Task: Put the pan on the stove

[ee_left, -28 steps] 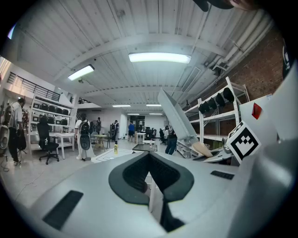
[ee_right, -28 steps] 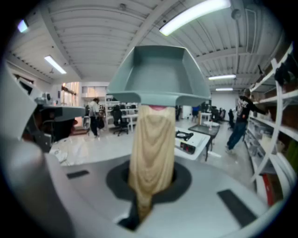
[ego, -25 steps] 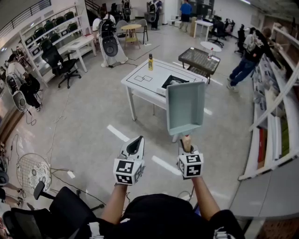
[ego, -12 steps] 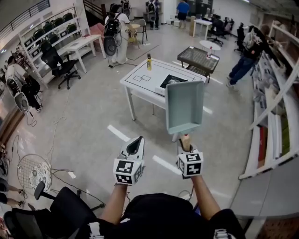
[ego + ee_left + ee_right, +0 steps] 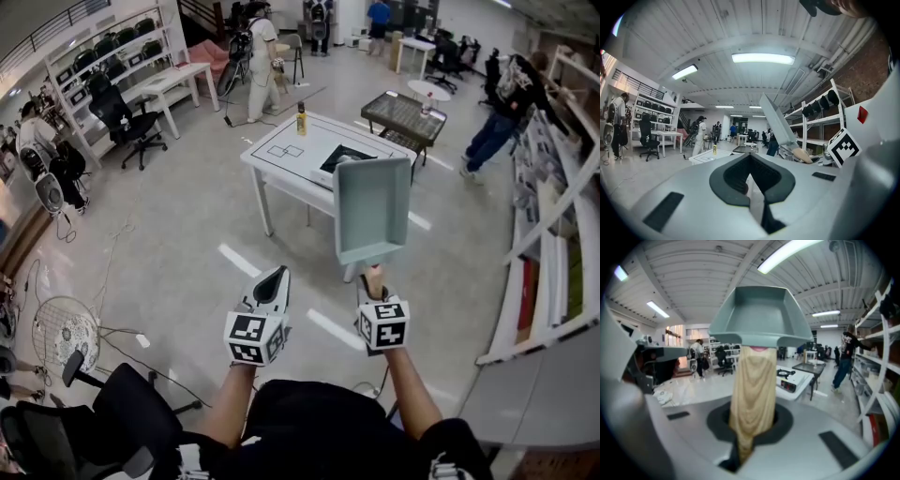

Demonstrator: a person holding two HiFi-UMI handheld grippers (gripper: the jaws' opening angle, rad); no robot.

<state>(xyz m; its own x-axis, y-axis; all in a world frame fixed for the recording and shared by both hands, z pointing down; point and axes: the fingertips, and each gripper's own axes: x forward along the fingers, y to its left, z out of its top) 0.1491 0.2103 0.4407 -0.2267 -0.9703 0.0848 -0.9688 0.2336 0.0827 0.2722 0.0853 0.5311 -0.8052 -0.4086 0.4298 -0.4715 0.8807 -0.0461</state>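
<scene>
A person stands on a workshop floor with a two-finger tool in each hand. The right gripper (image 5: 373, 281) holds a square, pale green pan (image 5: 372, 211) upright in the air by its wooden handle (image 5: 752, 390). The right gripper view shows the fingers clamped tight on the lower end of that handle, with the pan's open face turned toward the camera. The left gripper (image 5: 272, 278) hangs beside it, to the left and apart from the pan. Its fingers are pressed together with nothing between them. Farther off stands a white counter (image 5: 281, 164), well apart from both tools. It carries a stove (image 5: 343, 159) with a black top near its right end, partly hidden behind the raised pan in the head view, and a yellow bottle (image 5: 302, 120) at its far edge. A black office chair (image 5: 112, 422) sits at the near left. A person in white (image 5: 261, 56) stands at the far side of the room, and a person in blue trousers (image 5: 492, 127) leans toward the shelving (image 5: 553, 262) along the right wall.
</scene>
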